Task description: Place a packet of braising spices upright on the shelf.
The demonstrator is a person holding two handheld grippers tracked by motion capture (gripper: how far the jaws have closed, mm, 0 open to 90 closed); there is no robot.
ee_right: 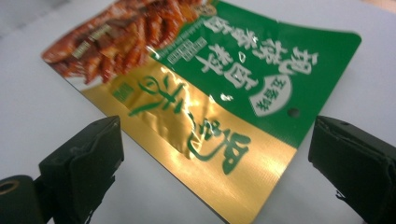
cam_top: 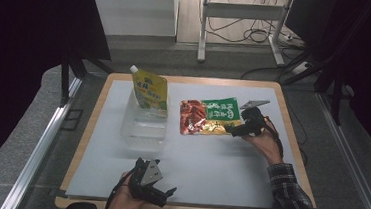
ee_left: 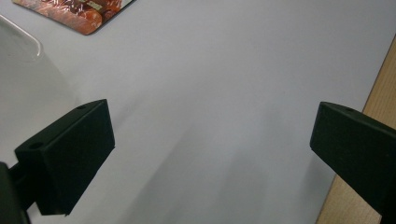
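White sheeting covers the worktop (cam_top: 208, 176). On it the snack packet (cam_top: 210, 116) lies flat, and the right tongs (cam_top: 239, 130), released and gaping, straddle its gold corner: the approach step, seemingly. Next they must drop and clench on that edge. The clear tub (cam_top: 144, 126) holding the yellow pouch (cam_top: 149, 90) stands just beside it. The left tongs (cam_top: 159, 192) idle, spread.

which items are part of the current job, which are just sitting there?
In the job:
- flat green, gold and red foil snack packet, lying on the white mat
- right tool, open, jaws either side of the packet's gold end

Lying about:
- yellow spouted pouch, standing in the clear plastic tub
- left tool, open over bare white mat
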